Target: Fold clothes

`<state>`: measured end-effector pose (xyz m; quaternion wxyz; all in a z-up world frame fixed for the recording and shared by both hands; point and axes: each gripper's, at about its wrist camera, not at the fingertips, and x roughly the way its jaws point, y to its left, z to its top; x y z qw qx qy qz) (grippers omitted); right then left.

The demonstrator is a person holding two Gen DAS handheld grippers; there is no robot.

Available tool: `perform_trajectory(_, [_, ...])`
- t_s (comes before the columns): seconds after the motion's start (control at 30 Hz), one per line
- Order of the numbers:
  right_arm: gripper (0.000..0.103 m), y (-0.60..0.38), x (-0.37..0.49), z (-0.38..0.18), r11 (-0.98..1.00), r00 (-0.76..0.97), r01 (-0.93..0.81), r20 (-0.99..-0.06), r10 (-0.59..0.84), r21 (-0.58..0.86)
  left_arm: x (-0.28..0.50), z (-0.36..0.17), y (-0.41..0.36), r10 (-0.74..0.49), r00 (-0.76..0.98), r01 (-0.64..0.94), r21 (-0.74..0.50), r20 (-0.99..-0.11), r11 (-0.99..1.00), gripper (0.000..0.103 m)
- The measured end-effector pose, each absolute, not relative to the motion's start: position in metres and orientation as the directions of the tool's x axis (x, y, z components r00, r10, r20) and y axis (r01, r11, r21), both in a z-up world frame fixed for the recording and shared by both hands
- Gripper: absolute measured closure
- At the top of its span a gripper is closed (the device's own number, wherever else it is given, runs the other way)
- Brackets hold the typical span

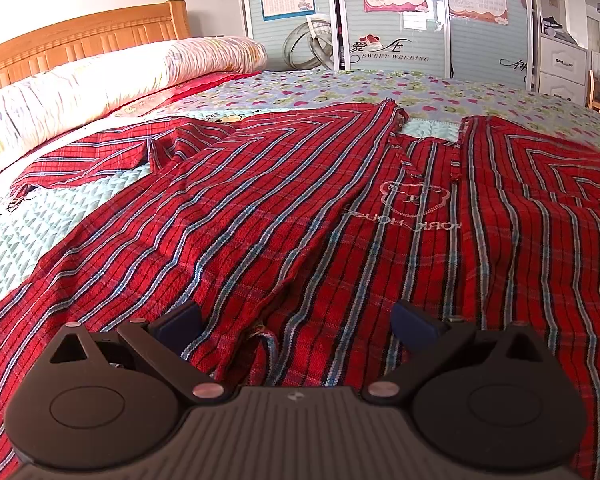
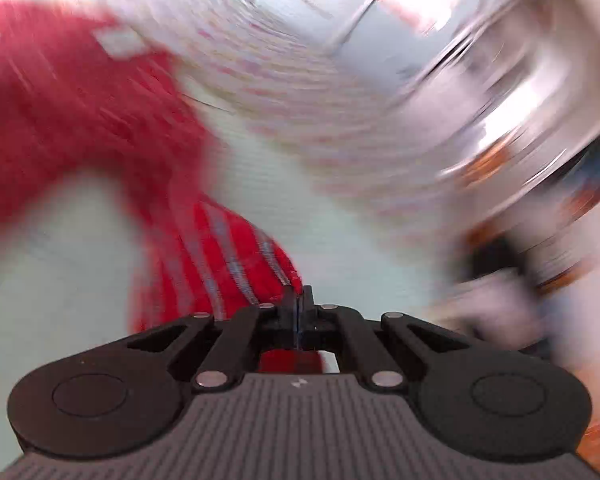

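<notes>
Between and beyond the left gripper (image 1: 296,322) fingers, spread wide and gripping nothing, a red plaid shirt (image 1: 300,200) lies open on the quilted bedspread (image 1: 40,220), sleeve out to the left, pillow (image 1: 100,80) beyond. Right gripper (image 2: 299,300) fingers pinched tight on a shirt edge, cloth trailing left; view heavily blurred.

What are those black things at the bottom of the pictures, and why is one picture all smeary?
They are grabbing tools with two fingers each, held by a person folding clothes. A camera sits on each tool. The left gripper is open above a red striped garment spread on the bed, by a rolled quilt. The right gripper is shut, with a bit of the red cloth pinched between its fingers. Its picture is smeary because that hand is moving fast.
</notes>
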<state>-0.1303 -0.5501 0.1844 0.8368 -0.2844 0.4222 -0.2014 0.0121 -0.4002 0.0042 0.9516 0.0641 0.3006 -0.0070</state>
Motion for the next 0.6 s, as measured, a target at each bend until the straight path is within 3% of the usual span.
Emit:
perform_trajectory(0.13, [0.103,-0.583,-0.111,0.201,0.527,0.52,0.066,-0.421,-0.743,-0.847,0.013,0.004,-0.4,0.026,0.819,0.052,0.119,-0.574,0.991,0.0])
perform_trajectory(0.2, [0.103,-0.594,-0.094,0.19,0.493,0.485,0.043,-0.413,-0.771,-0.869,0.013,0.004,-0.4,0.026,0.818,0.053,0.12,-0.574,0.991,0.0])
perform_trajectory(0.27, [0.103,-0.608,-0.076,0.182,0.539,0.435,0.063,-0.463,-0.772,-0.84,0.013,0.004,-0.399,0.026,0.819,0.053,0.12,-0.574,0.991,0.0])
perform_trajectory(0.33, [0.103,-0.637,-0.06,0.171,0.688,0.347,0.153,-0.613,-0.71,-0.71,0.014,0.004,-0.399,0.025,0.819,0.053,0.12,-0.574,0.991,0.0])
perform_trajectory(0.43, [0.102,-0.69,-0.041,0.15,0.841,0.231,0.353,-0.833,-0.503,-0.41,0.014,0.004,-0.399,0.025,0.819,0.053,0.119,-0.573,0.992,0.0])
perform_trajectory(0.5, [0.087,-0.722,-0.045,0.129,0.81,0.212,0.512,-0.872,-0.442,-0.286,0.013,0.004,-0.399,0.023,0.82,0.053,0.117,-0.573,0.992,0.0])
perform_trajectory(0.6, [0.082,-0.735,-0.081,0.121,0.706,0.352,0.697,-0.8,-0.486,-0.122,0.013,0.003,-0.399,0.022,0.82,0.054,0.116,-0.571,0.992,0.0])
